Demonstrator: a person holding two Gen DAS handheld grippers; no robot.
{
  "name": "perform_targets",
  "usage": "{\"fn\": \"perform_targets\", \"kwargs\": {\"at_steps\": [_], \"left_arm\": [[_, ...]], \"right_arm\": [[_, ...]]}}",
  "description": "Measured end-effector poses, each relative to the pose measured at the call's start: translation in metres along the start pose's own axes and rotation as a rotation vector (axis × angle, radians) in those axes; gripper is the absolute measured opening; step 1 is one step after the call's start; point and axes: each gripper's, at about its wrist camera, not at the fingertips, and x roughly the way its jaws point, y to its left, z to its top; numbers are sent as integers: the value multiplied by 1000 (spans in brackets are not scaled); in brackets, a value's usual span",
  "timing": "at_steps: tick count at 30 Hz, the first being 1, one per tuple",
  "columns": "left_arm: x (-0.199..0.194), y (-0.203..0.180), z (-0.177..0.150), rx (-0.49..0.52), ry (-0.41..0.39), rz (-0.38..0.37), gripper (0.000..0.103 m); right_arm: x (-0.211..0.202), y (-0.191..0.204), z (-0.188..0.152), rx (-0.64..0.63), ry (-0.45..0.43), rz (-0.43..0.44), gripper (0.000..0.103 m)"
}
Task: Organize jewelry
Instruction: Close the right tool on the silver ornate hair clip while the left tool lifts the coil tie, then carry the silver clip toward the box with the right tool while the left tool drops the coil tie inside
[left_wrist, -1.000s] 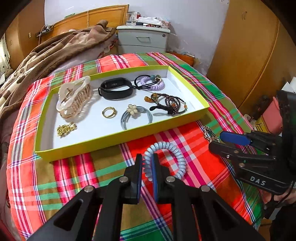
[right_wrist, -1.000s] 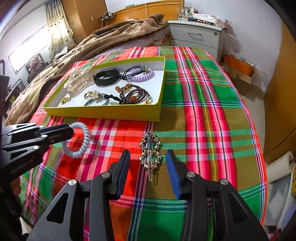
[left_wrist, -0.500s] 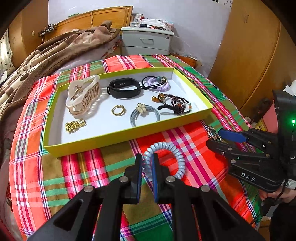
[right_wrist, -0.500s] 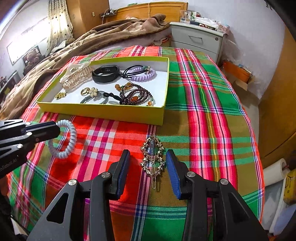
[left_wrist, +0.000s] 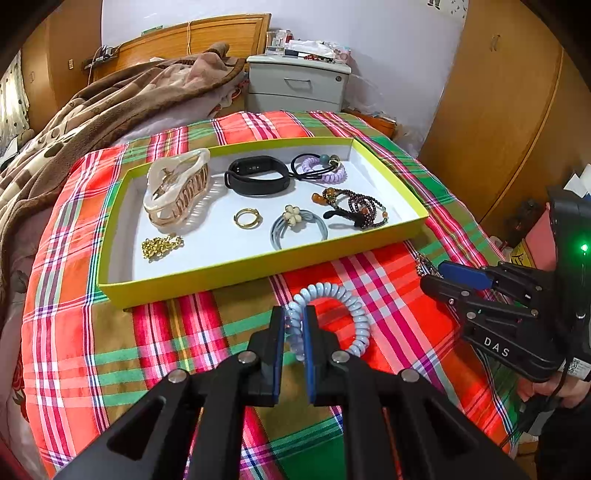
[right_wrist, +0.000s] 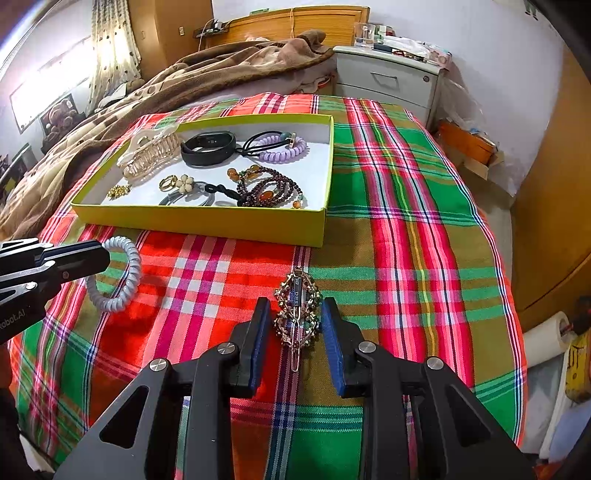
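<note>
Two light pieces: the left gripper (left_wrist: 294, 330) pinches a springy spiral hair tie (left_wrist: 330, 320), while the spread right gripper (right_wrist: 295, 332) straddles a stiff, snaggy jeweled barrette (right_wrist: 297, 311), best squeezed at its edges.

Both wrist cams low, fwd-facing; share tray (left_wrist: 258, 264) on plaid bed (right_wrist: 406, 221).

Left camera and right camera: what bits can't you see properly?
- Blue coil hair tie: pinched part hidden by left gripper fingers, left view.
- Jeweled hair clip: mostly behind right gripper, left view.
- Gold chain: links too small, right view.
</note>
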Motion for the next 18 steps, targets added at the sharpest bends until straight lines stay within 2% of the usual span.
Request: {"fn": "perform_targets", "kwargs": {"at_steps": [18], "left_arm": [[-20, 11, 12, -11, -40, 15, 10]], "right_arm": [[-23, -10, 5, 62, -68, 45, 29]]}}
